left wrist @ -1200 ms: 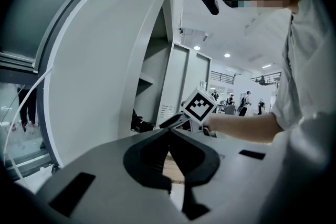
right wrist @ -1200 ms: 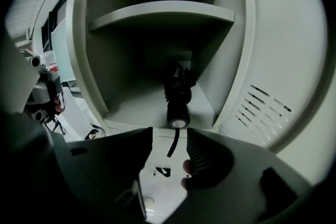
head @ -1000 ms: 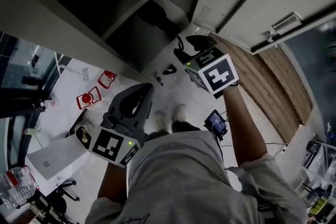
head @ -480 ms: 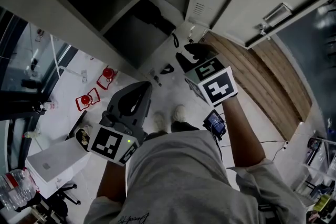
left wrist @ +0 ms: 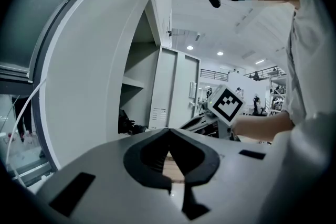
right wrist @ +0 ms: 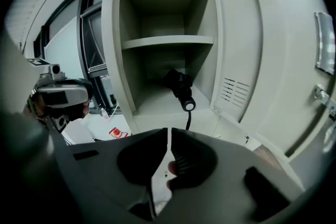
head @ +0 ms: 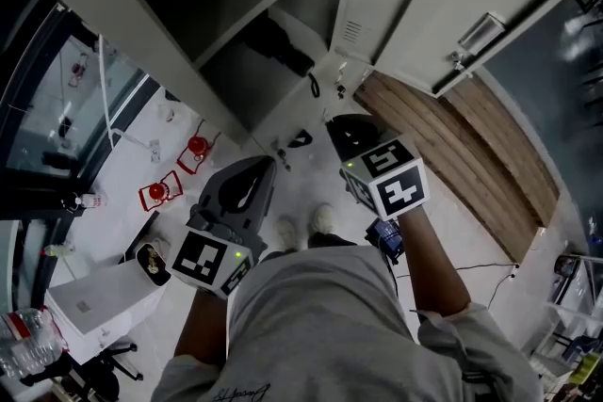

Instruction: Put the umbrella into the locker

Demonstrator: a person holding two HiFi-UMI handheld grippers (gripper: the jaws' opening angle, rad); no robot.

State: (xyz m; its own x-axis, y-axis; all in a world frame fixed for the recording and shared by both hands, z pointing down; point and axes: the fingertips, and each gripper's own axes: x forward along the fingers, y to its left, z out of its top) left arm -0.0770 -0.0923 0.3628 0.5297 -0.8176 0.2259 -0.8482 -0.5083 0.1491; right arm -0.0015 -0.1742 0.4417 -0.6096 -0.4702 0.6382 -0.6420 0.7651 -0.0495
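In the lower compartment of the open locker point(right wrist: 113, 34), under the shelf point(right wrist: 168, 41), the black folded umbrella point(right wrist: 178, 86) is lying with its round handle end facing the opening. Its wrist strap point(right wrist: 188, 117) is trailing out over the front lip. So, by my reading, the placing itself is done and what is left is tidying up and getting clear.

The right claw point(right wrist: 169, 131) is hanging just in front of the opening, apart from the umbrella. Its jaws have just been closing and are now sitting together with nothing between them. The left claw point(left wrist: 169, 131) is waiting lower and further left, near the person's body, also pinched closed and empty.

To finish this well, I would be thinking about that strap. If the locker door point(right wrist: 273, 60), standing wide open to the right, is swung closed, the loop looks likely to get caught at the lip. Nudging the handle end a little deeper with the closed right claw would draw the strap inside. A gentle push along the umbrella's length seems best, since a folded umbrella is likely to roll sideways on a smooth steel floor.
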